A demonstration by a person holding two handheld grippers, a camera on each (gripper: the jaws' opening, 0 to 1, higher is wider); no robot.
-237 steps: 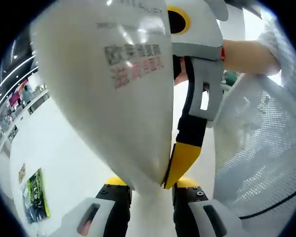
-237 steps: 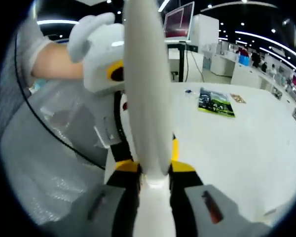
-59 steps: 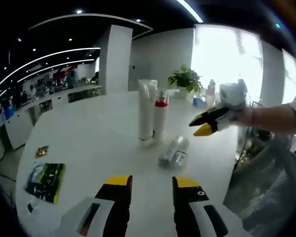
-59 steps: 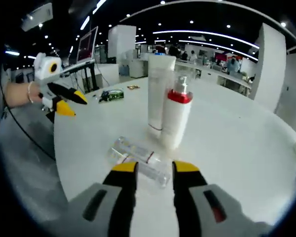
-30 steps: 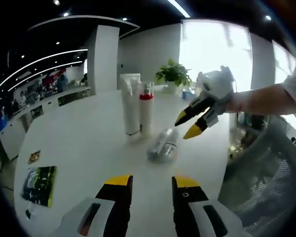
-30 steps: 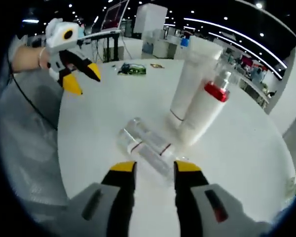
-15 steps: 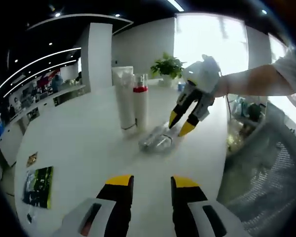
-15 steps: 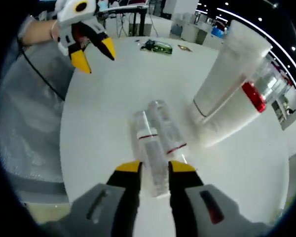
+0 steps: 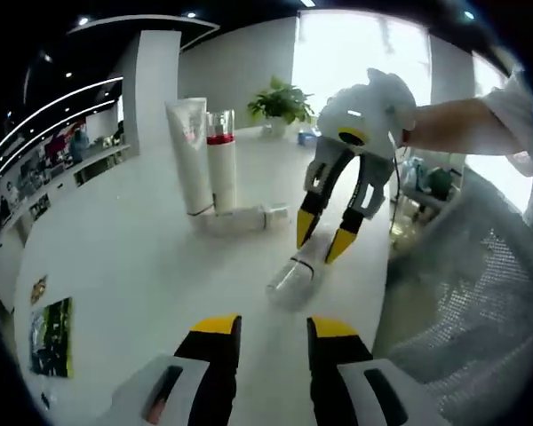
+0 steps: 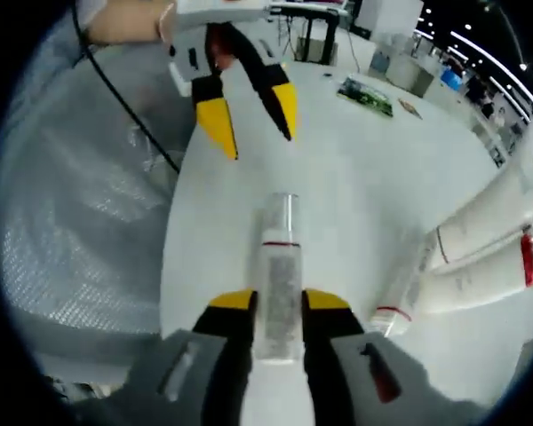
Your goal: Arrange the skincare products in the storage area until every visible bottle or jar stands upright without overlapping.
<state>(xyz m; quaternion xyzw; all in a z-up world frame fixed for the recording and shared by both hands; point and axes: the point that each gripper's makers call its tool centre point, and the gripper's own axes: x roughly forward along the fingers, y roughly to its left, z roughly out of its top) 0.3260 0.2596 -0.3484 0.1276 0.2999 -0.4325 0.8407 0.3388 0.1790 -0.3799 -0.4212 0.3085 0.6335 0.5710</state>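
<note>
The jaws of the right gripper (image 10: 276, 306) are pinched on a clear bottle (image 10: 278, 275), which lies along them at the lower centre of the right gripper view. In the left gripper view the same bottle (image 9: 295, 273) sits at centre frame, apparently lifted at one end, though the angle makes that hard to confirm. The left gripper (image 9: 265, 327) has its jaws spread and holds nothing, low in its own frame.

A second clear bottle (image 9: 242, 218) lies on its side on the white table (image 9: 124, 257), touching the foot of the upright white tube (image 9: 189, 155) and red-collared bottle (image 9: 219, 164) at upper left.

The step in hand looks like raising the gripped bottle. The next move calls for tipping it onto its base on bare table, apart from the others, then righting the second one.
</note>
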